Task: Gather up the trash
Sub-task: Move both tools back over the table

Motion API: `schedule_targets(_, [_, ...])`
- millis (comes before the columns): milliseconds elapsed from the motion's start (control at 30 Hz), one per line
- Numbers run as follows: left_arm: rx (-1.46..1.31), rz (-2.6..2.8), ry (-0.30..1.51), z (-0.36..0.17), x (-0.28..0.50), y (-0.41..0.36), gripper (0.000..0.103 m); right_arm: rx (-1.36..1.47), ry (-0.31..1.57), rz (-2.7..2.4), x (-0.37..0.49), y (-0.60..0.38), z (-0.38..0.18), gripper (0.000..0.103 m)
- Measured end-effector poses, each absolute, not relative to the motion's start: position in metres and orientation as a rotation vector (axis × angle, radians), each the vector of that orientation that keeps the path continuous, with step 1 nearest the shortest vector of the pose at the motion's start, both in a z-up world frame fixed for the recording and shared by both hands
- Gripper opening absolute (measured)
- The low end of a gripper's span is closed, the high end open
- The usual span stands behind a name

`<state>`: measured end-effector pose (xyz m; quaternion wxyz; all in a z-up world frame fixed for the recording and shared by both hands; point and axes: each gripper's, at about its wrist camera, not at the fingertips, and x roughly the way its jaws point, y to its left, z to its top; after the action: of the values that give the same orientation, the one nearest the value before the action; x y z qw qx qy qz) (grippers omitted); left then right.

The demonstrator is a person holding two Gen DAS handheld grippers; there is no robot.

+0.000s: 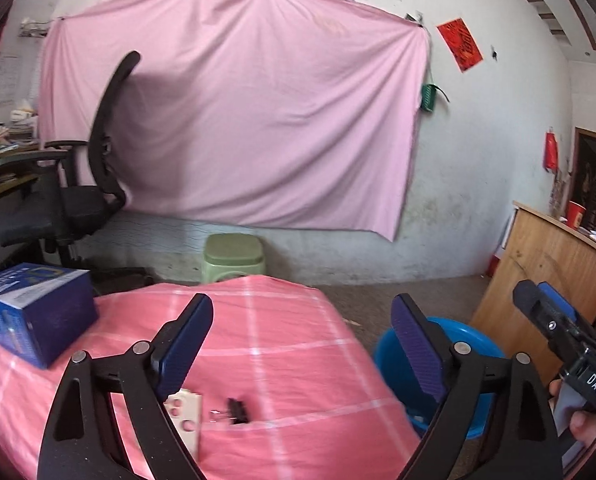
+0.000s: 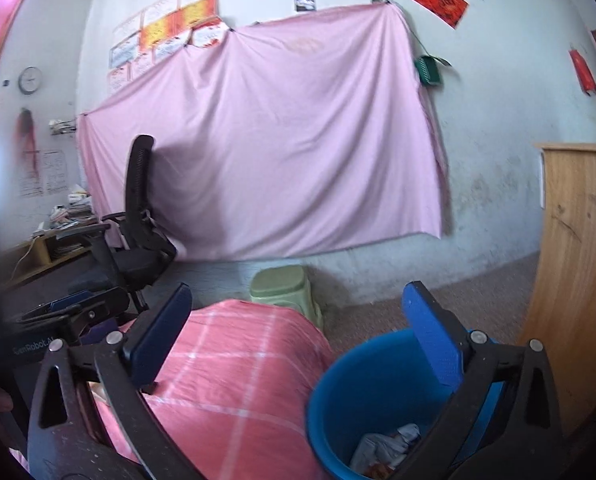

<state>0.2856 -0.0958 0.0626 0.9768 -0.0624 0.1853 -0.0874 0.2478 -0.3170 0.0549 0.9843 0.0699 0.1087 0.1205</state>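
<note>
My left gripper (image 1: 301, 308) hovers open over a table with a pink checked cloth (image 1: 298, 360), nothing between its blue pads. Under it on the cloth lie a black binder clip (image 1: 238, 410) and a beige card with round holes (image 1: 184, 412). My right gripper (image 2: 298, 292) is open too and holds nothing. It hangs over the gap between the table (image 2: 226, 360) and a blue bin (image 2: 357, 392) on the floor to the right. Crumpled paper and wrappers (image 2: 389, 444) lie in the bin's bottom. In the left wrist view the bin (image 1: 473, 330) stands by the table's right edge.
A blue cardboard box (image 1: 34, 312) stands on the table's left side. Beyond the table are a green plastic stool (image 1: 234, 256) and a black office chair (image 1: 78, 200). A wooden cabinet (image 2: 577, 280) stands close to the right of the bin. A pink sheet hangs on the wall.
</note>
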Motion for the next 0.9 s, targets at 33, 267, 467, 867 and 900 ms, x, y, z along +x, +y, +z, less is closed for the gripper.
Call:
schedule_targets(33, [-0.127, -0.165, 0.365, 0.062, 0.283, -0.089, 0.087, 0.138, 0.208, 0.251, 0.247, -0.312, 0.055, 0.103])
schedule_targets(267, [-0.098, -0.073, 0.325, 0.057, 0.257, -0.056, 0.088, 0.129, 0.148, 0.316, 0.243, -0.283, 0.059, 0.103])
schedule_targets(467, [-0.082, -0.007, 0.3, 0.049, 0.242, -0.028, 0.088, 0.092, 0.137, 0.369, 0.245, -0.252, 0.058, 0.103])
schedule_targets(867, [-0.07, 0.052, 0.339, 0.026, 0.239, 0.014, 0.088, -0.059, 0.277, 0.453, 0.265, -0.186, 0.03, 0.103])
schedule_targets(900, [-0.072, 0.052, 0.355, 0.023, 0.24, 0.016, 0.088, -0.07, 0.293, 0.456, 0.267, -0.182, 0.027, 0.103])
